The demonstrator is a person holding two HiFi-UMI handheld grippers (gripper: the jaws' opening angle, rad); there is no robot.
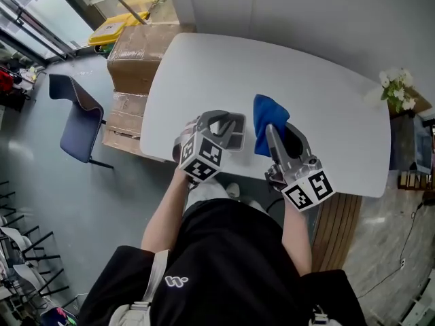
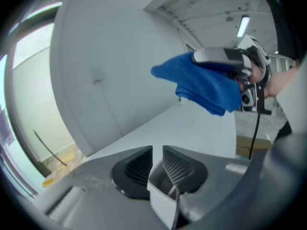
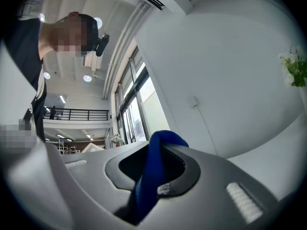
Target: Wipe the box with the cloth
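Observation:
A small grey box (image 1: pixel 236 134) is held over the near edge of the white table (image 1: pixel 285 73), with my left gripper (image 1: pixel 219 123) shut on its wall. In the left gripper view the box's pale wall (image 2: pixel 161 199) sits pinched between the ribbed pads (image 2: pixel 178 167). Just to the right, my right gripper (image 1: pixel 276 133) is shut on a blue cloth (image 1: pixel 266 116), which bunches up above its jaws. The cloth (image 3: pixel 154 166) runs between the jaws in the right gripper view. From the left gripper the cloth (image 2: pixel 203 83) hangs off the right gripper (image 2: pixel 225 57), apart from the box.
Stacked cardboard boxes (image 1: pixel 136 60) stand against the table's left end, with a yellow bin (image 1: pixel 112 28) behind them. A dark blue chair (image 1: pixel 78 116) is on the floor to the left. White flowers (image 1: pixel 397 89) sit past the table's right end.

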